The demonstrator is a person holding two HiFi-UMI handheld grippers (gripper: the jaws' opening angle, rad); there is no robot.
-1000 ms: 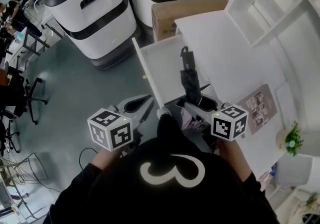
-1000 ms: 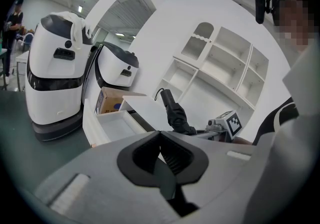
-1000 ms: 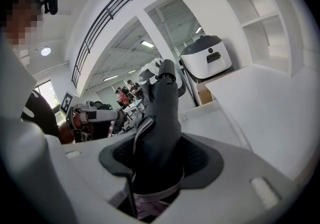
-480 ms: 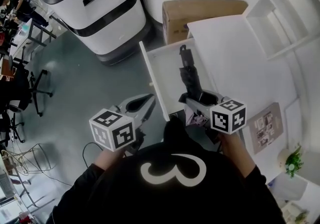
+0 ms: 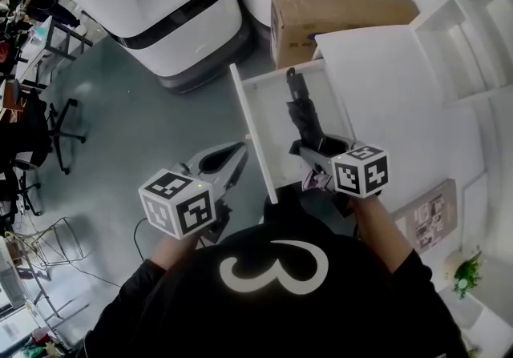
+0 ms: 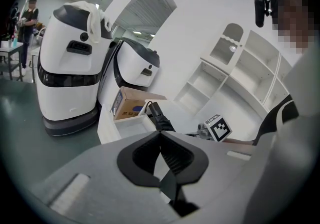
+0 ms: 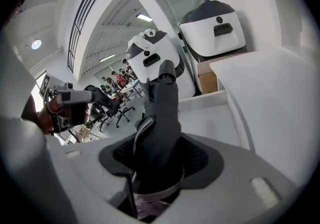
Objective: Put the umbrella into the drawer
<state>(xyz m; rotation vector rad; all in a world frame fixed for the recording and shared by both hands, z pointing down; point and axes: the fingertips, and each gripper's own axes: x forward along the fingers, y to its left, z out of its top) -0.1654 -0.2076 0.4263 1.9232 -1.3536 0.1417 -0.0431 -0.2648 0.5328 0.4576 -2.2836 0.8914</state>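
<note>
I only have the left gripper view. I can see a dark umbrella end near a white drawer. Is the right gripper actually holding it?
Observer: Yes. In the right gripper view, the right gripper has its fingers closed on the folded black umbrella.
Operator: Is it lined up with the drawer?
Observer: The head view shows the umbrella over the open white drawer, with its free end pointing away from the person.
Operator: Where is my left gripper relative to that?
Observer: In the head view, the left gripper is outside the drawer's left side, over the grey floor.
</note>
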